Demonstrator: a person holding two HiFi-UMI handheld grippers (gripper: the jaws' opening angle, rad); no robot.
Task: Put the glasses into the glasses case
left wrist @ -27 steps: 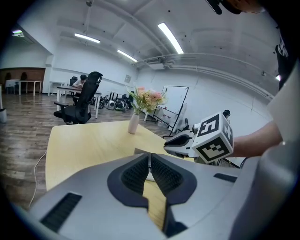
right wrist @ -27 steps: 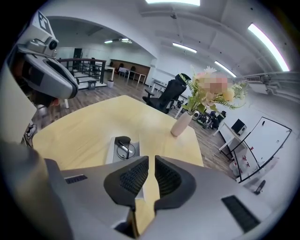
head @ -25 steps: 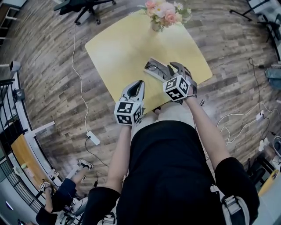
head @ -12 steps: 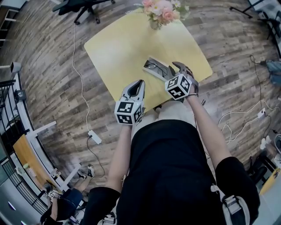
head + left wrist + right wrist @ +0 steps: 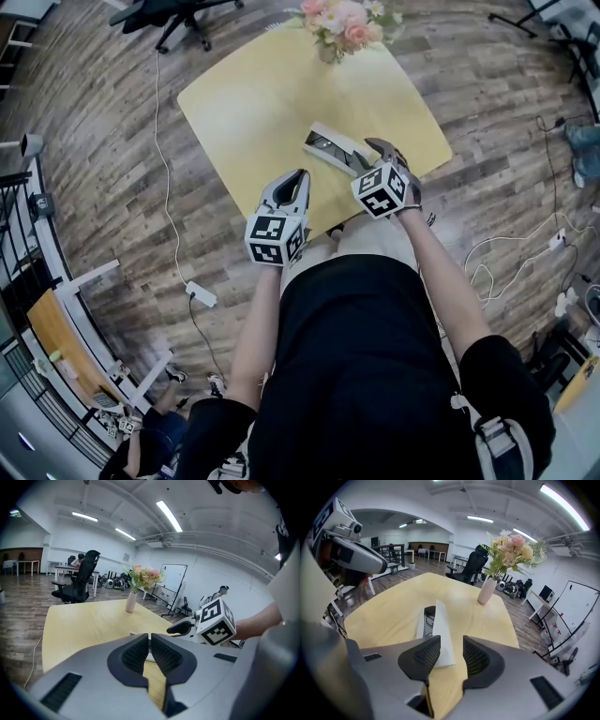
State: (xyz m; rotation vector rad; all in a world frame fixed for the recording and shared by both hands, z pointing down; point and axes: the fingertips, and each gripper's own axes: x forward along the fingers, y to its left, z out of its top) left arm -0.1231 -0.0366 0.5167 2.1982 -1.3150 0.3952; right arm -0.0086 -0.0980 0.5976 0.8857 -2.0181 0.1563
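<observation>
1. My left gripper (image 5: 300, 175) hangs over the near edge of the table, its jaws closed together with nothing between them.
2. My right gripper (image 5: 376, 144) is just beside the white rectangular glasses case (image 5: 330, 150). Its jaws have just been opening and stand apart, pressing on nothing, with the case's near end showing beyond the gap.
3. The dark-framed glasses (image 5: 426, 616) lie inside the case, with the lid tilted up over them.
4. The case rests on the pale yellow rounded table (image 5: 244, 103), toward its near right side. A white vase of pink flowers (image 5: 342, 28) stands at the far edge.
5. Around the table I see a grey-brown wood plank floor (image 5: 103, 187), a black office chair (image 5: 178, 14) and a white power strip (image 5: 201, 294) on its cable.
</observation>
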